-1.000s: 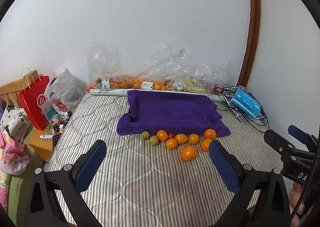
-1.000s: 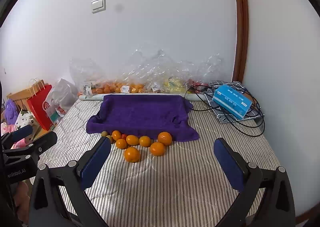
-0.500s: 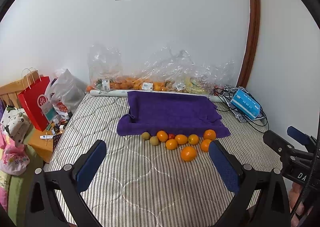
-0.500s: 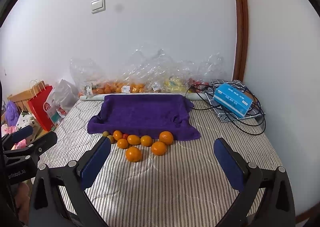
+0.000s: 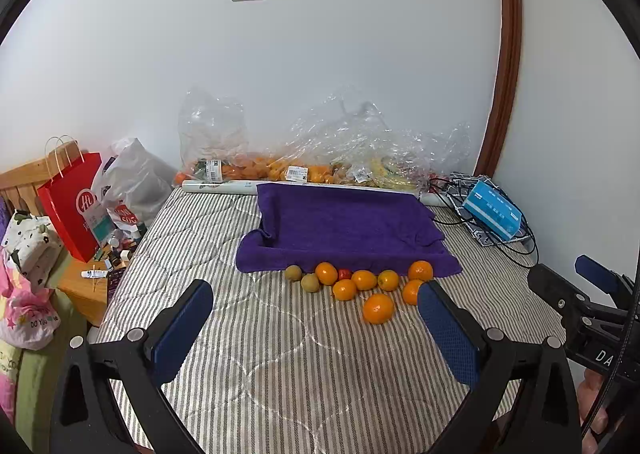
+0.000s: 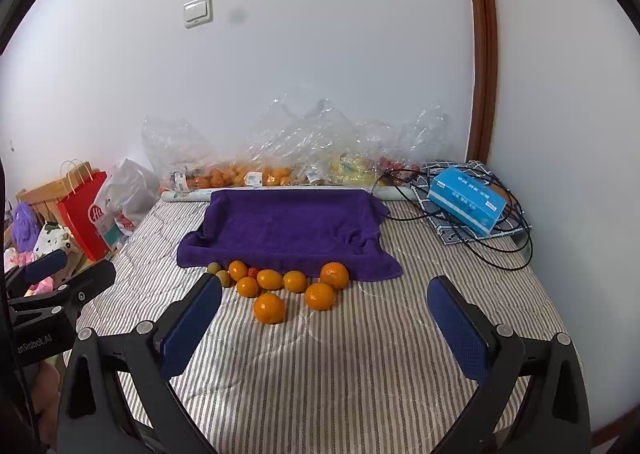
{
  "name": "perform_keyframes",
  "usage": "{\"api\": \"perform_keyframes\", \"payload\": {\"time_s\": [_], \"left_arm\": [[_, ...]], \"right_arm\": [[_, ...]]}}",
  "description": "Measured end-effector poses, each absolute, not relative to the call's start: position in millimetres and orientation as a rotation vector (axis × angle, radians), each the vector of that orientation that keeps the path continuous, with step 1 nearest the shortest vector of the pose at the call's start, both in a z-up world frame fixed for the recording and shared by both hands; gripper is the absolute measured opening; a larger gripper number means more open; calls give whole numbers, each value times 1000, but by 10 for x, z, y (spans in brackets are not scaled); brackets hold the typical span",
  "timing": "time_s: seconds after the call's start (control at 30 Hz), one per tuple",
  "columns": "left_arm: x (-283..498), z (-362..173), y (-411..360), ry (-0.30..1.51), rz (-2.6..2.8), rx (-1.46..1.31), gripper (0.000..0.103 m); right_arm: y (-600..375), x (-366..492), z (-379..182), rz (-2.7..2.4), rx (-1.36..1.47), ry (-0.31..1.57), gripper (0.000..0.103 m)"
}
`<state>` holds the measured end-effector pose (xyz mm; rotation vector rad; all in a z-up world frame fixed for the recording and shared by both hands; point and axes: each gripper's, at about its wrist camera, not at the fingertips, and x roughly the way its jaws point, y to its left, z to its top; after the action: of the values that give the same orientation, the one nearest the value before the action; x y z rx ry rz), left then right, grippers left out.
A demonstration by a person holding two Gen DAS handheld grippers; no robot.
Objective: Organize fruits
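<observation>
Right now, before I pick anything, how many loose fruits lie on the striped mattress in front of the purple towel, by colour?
Orange fruits: 7
Brownish-green fruits: 2
Small red fruit: 1
Total: 10

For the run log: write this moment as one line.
left gripper: open, empty | right gripper: open, empty | fruits: loose on striped mattress, at front edge of purple towel | none grasped yet
</observation>
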<state>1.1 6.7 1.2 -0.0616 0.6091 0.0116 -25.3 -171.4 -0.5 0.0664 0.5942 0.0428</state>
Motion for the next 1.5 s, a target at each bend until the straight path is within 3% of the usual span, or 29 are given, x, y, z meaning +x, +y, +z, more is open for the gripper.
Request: {"api": "perform_keyframes", "payload": {"time_s": [1.5], "left_arm": [[-15,5,88,603,10,-63,103]], "right_arm": [[-1709,-311,41,55,73,580,101]]}}
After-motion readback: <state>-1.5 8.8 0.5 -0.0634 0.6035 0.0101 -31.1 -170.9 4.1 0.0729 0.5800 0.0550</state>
